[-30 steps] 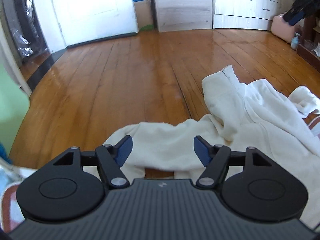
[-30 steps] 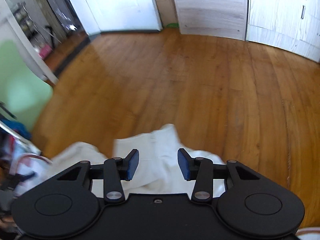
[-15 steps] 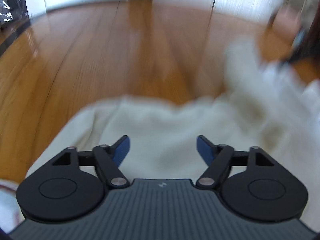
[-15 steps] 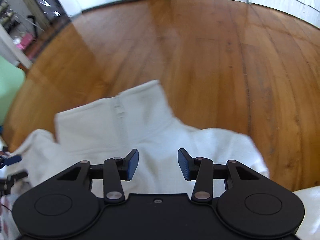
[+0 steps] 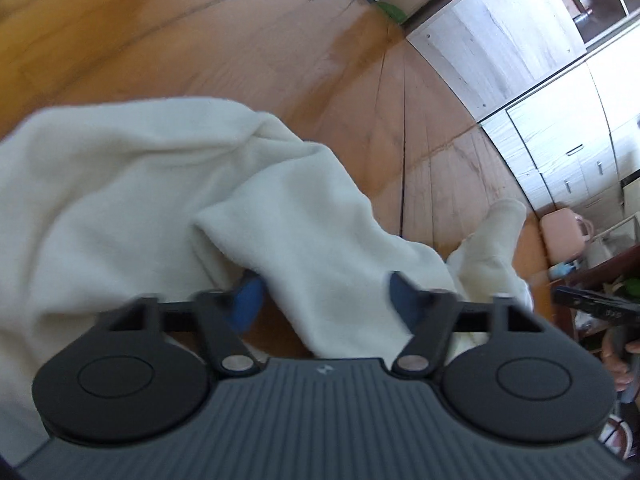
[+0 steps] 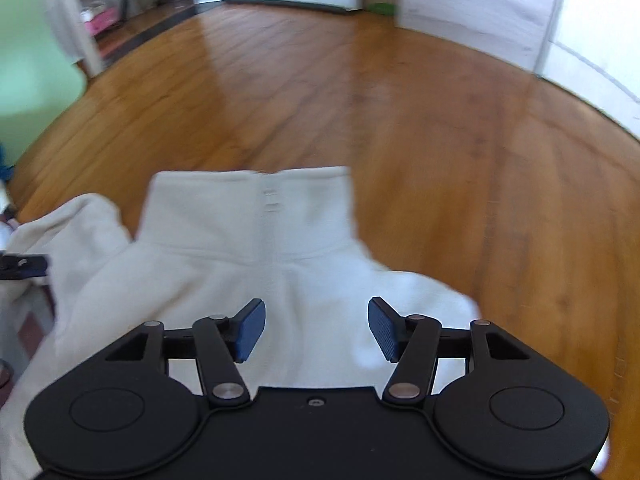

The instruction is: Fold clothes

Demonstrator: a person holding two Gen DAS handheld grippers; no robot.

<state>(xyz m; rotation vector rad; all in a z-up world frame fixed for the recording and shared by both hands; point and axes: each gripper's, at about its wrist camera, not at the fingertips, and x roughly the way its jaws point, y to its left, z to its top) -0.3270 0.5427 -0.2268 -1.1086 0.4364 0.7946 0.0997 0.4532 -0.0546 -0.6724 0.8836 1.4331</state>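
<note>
A cream white fleece garment lies crumpled on the wooden floor. In the left wrist view a fold of it runs between the blue pads of my left gripper, which is open and tilted. In the right wrist view the garment spreads flat with its ribbed cuff or collar end pointing away. My right gripper is open just above the cloth, holding nothing. The other gripper's tip shows at the left edge.
Wooden plank floor all around. Light wood cabinets and drawers stand at the far side. A pink container and a dark shelf stand at the right. A green chair stands at the left.
My left gripper has rolled and moved in over the garment, so a fold now lies between its pads. My right gripper has opened wider and come closer over the cloth.
</note>
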